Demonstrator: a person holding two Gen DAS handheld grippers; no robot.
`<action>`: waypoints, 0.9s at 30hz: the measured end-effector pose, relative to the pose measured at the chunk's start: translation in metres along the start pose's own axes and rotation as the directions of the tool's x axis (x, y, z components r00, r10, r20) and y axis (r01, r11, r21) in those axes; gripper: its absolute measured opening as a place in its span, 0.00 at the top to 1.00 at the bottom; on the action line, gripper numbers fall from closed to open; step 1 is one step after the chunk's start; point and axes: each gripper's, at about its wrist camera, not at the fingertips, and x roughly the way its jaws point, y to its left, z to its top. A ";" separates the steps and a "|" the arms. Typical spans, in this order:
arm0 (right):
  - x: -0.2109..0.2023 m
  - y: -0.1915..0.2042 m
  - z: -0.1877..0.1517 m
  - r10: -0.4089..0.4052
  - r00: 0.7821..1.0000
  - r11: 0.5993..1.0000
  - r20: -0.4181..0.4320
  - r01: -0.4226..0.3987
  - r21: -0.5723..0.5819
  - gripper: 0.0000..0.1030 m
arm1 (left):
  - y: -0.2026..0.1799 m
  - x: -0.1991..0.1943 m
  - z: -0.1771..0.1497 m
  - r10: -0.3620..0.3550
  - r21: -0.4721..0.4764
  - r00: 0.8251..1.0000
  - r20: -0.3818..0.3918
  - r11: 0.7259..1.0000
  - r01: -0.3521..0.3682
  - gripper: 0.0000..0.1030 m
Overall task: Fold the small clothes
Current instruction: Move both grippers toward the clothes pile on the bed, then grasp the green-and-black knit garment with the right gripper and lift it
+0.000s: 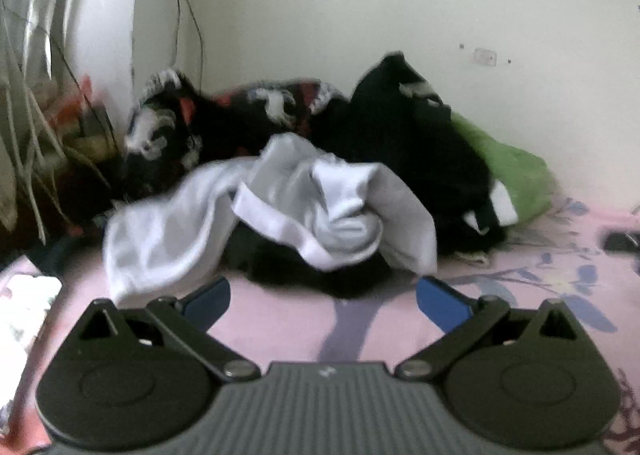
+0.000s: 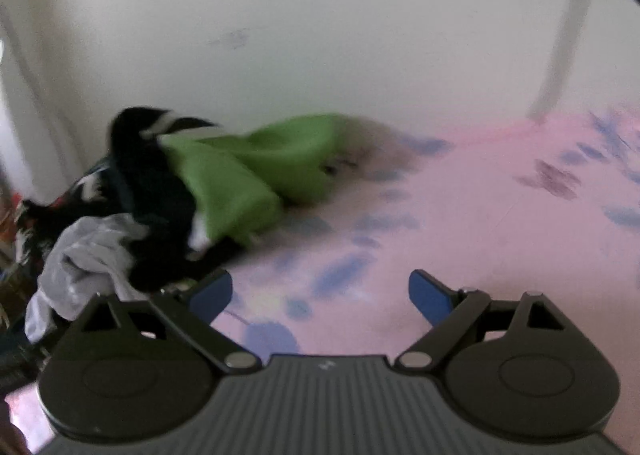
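- Two grippers are with us above a pink bedsheet printed with blue and purple flowers; both views are blurred.
- Farthest left in the left wrist view we see a pale curtain and a thin dark cord hanging down the cream wall.
- Next comes the heap of small clothes, piled on the sheet against the wall: a dark patterned garment with white and red marks lies at the back.
- In front of it we see a white garment, crumpled and twisted, with a banded hem showing near its middle. Its long axis runs left to right across the view, the left end drooping toward the sheet just beyond the left fingertip.
- Right of that, a black garment stands bunched in a peak, and a green garment sticks out behind it toward the right.
- Our left gripper hovers low over the sheet, just short of the white garment, its blue-padded fingers spread wide with nothing between them.
- From the right wrist view we find the same heap at the left, the green garment stretching rightward along the wall.
- Our right gripper is likewise spread wide and holds nothing, facing bare sheet to the right of the heap.
- We see no containers.
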 end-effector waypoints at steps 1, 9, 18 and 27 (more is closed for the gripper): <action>0.012 0.007 0.008 0.036 0.999 0.999 -0.014 -0.036 0.008 0.19 | -0.001 0.000 0.001 -0.005 0.001 1.000 0.011 1.000 0.005 0.01; 0.108 0.030 0.041 0.132 0.971 0.975 -0.199 -0.090 0.205 0.96 | -0.013 -0.020 -0.008 0.032 0.073 0.992 0.125 0.996 -0.042 0.00; -0.075 -0.052 0.104 0.085 0.958 0.974 0.274 -0.138 0.180 1.00 | 0.000 -0.023 -0.008 -0.029 0.016 0.991 0.134 0.999 0.027 0.00; -0.270 -0.144 0.036 -0.145 0.890 0.979 0.432 0.067 0.192 1.00 | -0.017 -0.042 0.019 -0.345 -0.005 0.933 0.097 0.938 0.347 0.00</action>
